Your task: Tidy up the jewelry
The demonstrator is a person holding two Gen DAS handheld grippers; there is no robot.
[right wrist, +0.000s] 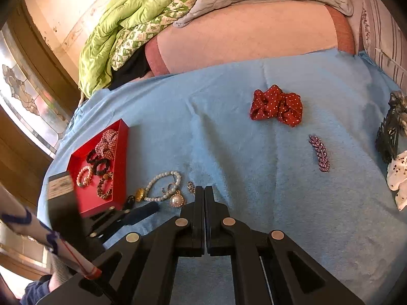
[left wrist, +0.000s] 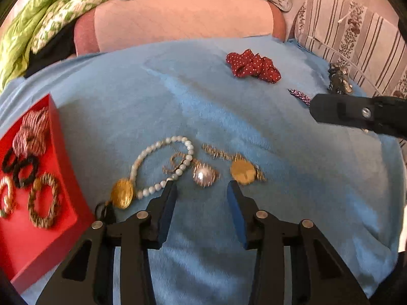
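Observation:
My left gripper hovers open over the blue blanket, with nothing between its blue pads. Just ahead of it lie a pearl brooch, a white bead bracelet with a gold oval piece, and a round gold piece on a chain. The red tray to its left holds a checked scrunchie, black hair ties and bead bracelets. My right gripper is shut and empty, raised above the blanket; its tip shows at the right of the left wrist view.
A red dotted scrunchie, a purple leaf clip, a black claw clip and a white spotted scrunchie lie to the right. A pink cushion and green quilt border the far edge.

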